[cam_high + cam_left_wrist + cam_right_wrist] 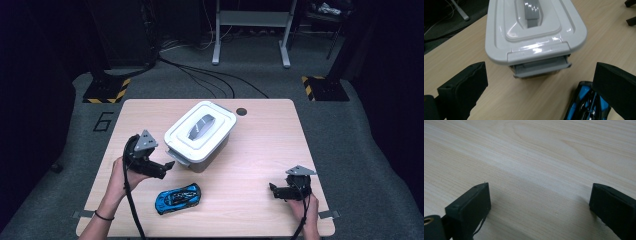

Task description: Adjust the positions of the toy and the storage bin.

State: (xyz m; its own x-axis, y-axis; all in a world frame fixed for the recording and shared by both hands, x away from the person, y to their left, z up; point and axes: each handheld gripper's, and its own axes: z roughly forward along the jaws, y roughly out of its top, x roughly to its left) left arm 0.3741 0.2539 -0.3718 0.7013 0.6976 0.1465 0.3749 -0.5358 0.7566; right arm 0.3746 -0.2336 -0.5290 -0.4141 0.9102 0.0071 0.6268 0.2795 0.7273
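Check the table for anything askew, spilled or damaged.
Only one thing stands out: the white lidded plastic box sits skewed to the wooden table's edges, and its grey front latch hangs flipped open. The blue toy car looks intact; nothing spilled.

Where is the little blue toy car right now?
In the high view the car lies on the table near its front edge, left of centre, just in front of the white box and beside the left hand-held gripper.

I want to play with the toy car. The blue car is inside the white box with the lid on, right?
Not inside. The blue car lies on the table, in front of the white box, which does have its lid on. The high view shows it.
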